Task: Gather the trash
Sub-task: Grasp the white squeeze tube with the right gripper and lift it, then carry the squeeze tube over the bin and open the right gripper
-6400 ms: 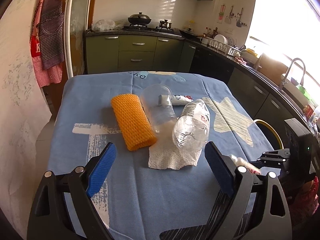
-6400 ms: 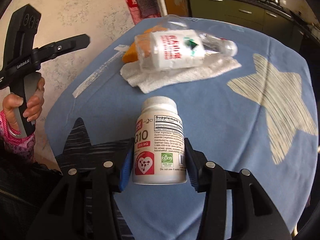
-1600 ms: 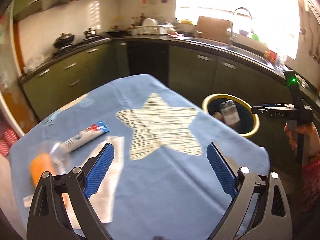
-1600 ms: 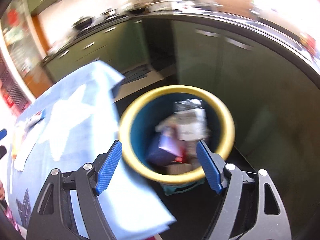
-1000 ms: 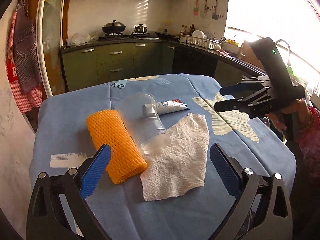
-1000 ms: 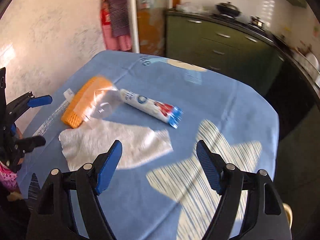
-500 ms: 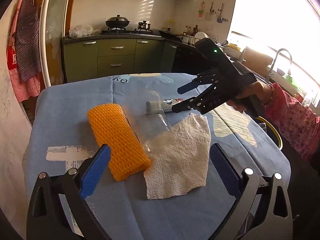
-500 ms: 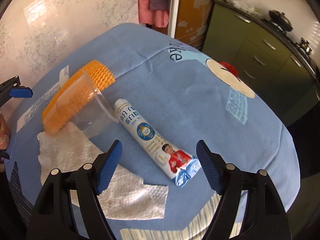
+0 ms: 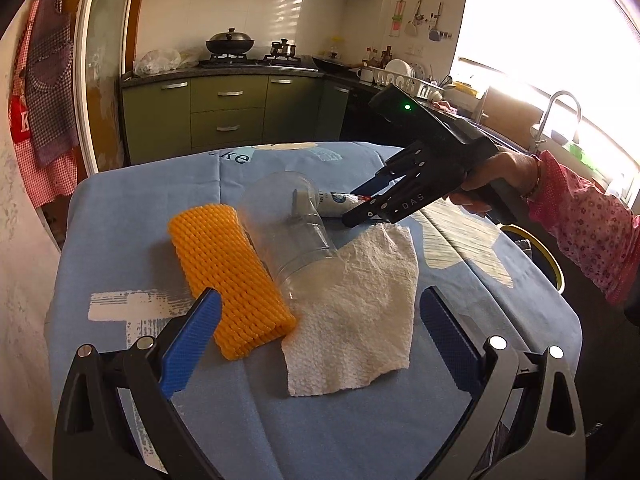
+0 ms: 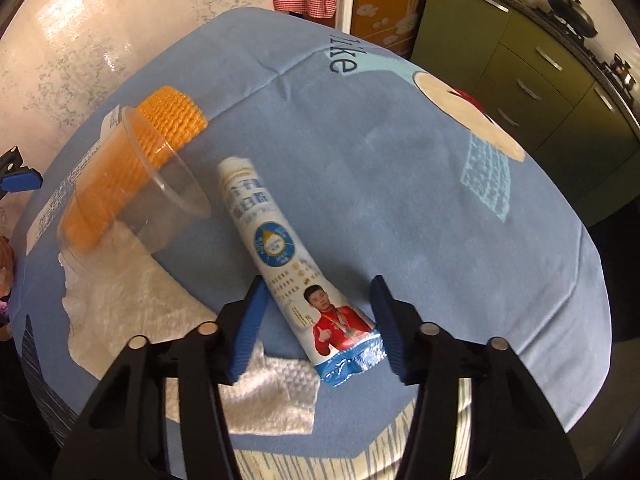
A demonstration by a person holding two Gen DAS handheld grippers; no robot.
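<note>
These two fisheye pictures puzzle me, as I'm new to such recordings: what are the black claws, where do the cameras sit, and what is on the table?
No robot here: a person holds a two-finger gripper in each hand, each with its own camera looking along the fingers. The left view shows the left gripper open and empty over a blue tablecloth. On it lie an orange foam net, a clear plastic cup on its side and a paper towel. The right gripper is closing around a printed tube-shaped packet; the pads do not press it yet. Nothing is held.
</note>
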